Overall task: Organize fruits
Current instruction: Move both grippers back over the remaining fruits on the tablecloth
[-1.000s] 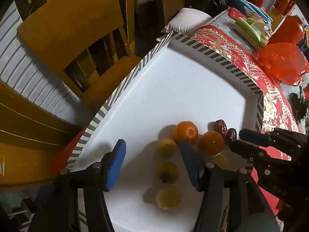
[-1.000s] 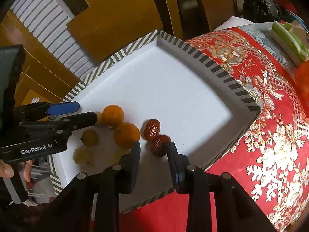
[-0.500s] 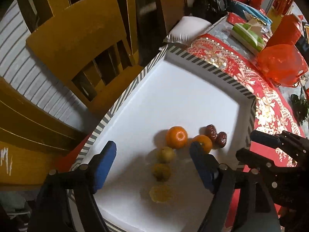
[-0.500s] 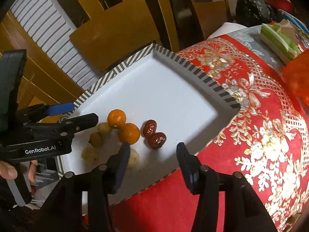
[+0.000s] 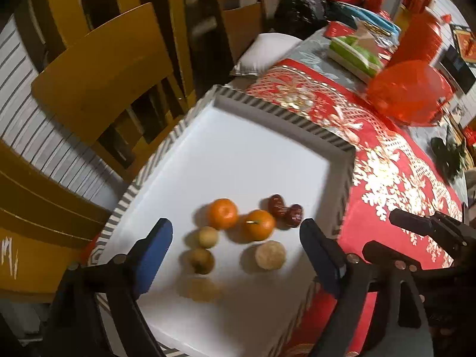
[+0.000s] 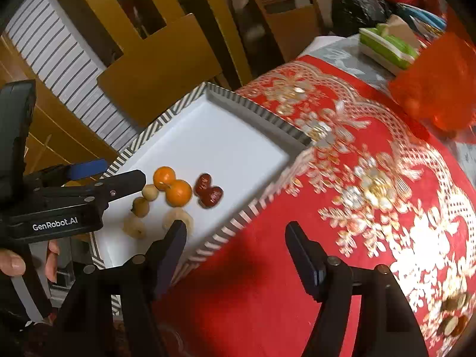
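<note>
On the white striped-rim tray [image 5: 238,160] two orange mandarins [image 5: 240,220], two dark red dates [image 5: 285,209] and pale round fruits, perhaps longans [image 5: 205,248], cluster by kind at its near end; left gripper [image 5: 235,250] and right gripper [image 6: 235,247] hover above, jaws opening, empty.

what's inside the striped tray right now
Inside the striped tray: two tangerines, two red dates and four small tan fruits. Nothing covers them.

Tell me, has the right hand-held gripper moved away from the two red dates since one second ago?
Yes. The right hand-held gripper has drawn back from the dates, beyond the tray's striped rim; its jaws are opening, empty.
</note>
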{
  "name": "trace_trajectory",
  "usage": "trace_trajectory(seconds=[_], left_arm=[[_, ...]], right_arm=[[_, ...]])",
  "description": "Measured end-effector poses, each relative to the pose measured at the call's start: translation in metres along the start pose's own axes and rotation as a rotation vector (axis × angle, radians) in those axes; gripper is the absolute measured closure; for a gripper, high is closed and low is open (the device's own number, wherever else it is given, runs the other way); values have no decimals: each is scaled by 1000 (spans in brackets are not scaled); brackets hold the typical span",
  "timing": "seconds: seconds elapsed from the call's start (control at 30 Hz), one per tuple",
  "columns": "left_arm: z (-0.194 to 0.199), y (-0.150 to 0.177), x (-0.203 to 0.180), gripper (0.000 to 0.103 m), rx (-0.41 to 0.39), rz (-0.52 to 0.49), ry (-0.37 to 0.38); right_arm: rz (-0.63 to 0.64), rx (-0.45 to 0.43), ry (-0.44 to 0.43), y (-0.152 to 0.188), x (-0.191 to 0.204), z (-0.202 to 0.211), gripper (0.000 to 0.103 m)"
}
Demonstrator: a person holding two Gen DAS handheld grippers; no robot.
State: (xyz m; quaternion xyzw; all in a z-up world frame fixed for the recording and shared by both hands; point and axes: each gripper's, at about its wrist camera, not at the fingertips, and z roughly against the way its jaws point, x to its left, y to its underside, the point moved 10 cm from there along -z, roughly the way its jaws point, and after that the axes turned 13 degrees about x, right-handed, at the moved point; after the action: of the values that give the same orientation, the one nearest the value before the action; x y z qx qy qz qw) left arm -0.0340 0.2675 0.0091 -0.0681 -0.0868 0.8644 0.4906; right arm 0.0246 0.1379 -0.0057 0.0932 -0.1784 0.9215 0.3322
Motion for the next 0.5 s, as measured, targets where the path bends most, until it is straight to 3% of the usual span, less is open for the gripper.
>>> trace_trajectory(seconds=[0.5], left_arm=[[-2,9,-94,15,25,-163,51]], right_arm=[[-149,-15,33,60,-64,28,24]])
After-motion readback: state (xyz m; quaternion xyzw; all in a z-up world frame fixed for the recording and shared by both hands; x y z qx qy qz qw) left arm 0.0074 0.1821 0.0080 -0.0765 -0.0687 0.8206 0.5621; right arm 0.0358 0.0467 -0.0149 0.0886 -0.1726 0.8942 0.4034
